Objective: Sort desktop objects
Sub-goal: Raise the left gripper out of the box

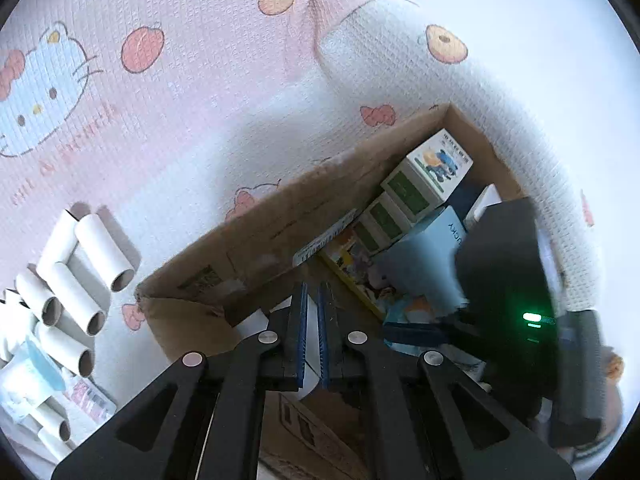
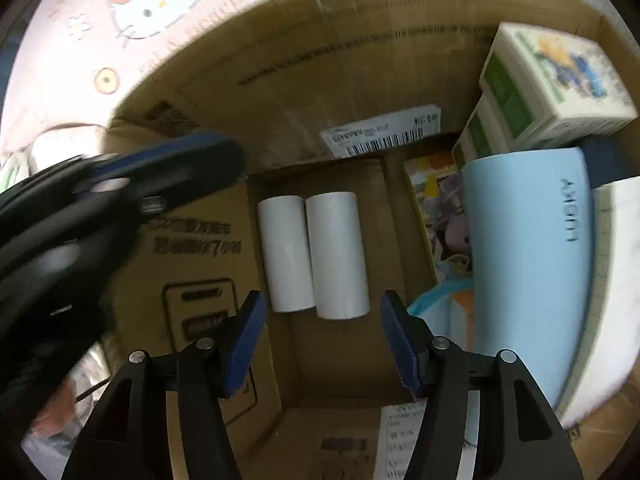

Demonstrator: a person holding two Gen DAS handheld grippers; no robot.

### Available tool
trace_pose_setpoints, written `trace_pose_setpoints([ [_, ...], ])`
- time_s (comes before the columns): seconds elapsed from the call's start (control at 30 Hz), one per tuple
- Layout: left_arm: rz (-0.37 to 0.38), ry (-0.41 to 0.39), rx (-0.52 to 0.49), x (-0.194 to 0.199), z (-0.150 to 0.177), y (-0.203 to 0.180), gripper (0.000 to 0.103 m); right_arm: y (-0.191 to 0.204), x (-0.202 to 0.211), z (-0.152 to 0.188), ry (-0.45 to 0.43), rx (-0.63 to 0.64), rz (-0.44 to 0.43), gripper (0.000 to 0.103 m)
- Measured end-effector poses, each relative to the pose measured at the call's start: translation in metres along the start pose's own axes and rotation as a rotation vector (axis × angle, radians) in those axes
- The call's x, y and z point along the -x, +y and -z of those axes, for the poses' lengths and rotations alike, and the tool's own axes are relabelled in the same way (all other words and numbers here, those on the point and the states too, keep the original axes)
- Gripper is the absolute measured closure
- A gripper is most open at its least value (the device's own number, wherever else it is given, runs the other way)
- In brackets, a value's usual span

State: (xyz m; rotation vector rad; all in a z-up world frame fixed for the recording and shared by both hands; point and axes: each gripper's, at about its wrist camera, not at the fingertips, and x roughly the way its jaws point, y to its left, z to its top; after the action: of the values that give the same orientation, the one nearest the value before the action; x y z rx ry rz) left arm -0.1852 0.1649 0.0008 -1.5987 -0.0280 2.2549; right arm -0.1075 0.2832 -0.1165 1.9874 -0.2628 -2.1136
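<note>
Surface: a pink and white quilted cover printed with cartoon cats, bows and apples (image 1: 168, 128) carries everything; whether it lies over a desk or a bed cannot be told.
Box: an open brown cardboard box (image 1: 280, 216) stands on the cover, seen from above in both views, with a white barcode label (image 2: 382, 132) on its inner wall.
Box contents, right side: a pale blue rounded case with dark lettering (image 2: 528, 248) lies beside a colourful picture book (image 2: 438, 208); cream cartons with green panels (image 2: 548, 84) are stacked in the far corner.
Box contents, middle: two white paper-tube rolls (image 2: 316, 252) lie side by side, touching, on the box floor.
Loose pile: more white cardboard tubes with brown cores (image 1: 76, 276) lie on the cover outside the box, to its left, near small packets.
Right gripper (image 2: 322, 338): points steeply down into the box, blue-padded jaws spread and holding nothing, the near ends of the two rolls just beyond the tips.
Left gripper (image 1: 313, 332): tilted steeply down over the box's near corner, blue pads pressed together on nothing; in the right wrist view it shows as a blurred dark shape at the left.
</note>
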Motion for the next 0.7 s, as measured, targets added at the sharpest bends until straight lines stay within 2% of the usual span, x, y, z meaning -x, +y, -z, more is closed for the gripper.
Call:
trace_pose_setpoints([
  [0.2,0.139,-0.045,-0.022,0.022,-0.006,0.013,0.097,-0.005,-0.024,-0.008,0.062,-0.101,-0.105,0.046],
  [0.33,0.117,-0.094,-0.043,0.027,-0.009,0.018,0.097,-0.008,-0.035,-0.014,0.072,-0.119,-0.051,0.046],
  [0.47,0.149,-0.086,-0.024,0.017,-0.007,0.028,0.097,-0.007,-0.044,-0.014,0.103,-0.143,-0.075,0.047],
  [0.5,0.149,-0.093,-0.04,0.019,-0.007,0.029,0.097,-0.005,-0.046,-0.014,0.109,-0.144,-0.085,0.048],
  [0.57,0.099,-0.1,-0.07,0.01,-0.002,0.028,0.097,-0.004,-0.048,-0.015,0.115,-0.147,-0.084,0.059],
  [0.63,0.06,-0.094,-0.093,0.005,-0.002,0.03,0.097,-0.002,-0.049,-0.015,0.117,-0.149,-0.073,0.062],
  [0.7,0.081,-0.089,-0.079,0.005,-0.003,0.036,0.097,0.002,-0.051,-0.017,0.121,-0.131,-0.063,0.066],
])
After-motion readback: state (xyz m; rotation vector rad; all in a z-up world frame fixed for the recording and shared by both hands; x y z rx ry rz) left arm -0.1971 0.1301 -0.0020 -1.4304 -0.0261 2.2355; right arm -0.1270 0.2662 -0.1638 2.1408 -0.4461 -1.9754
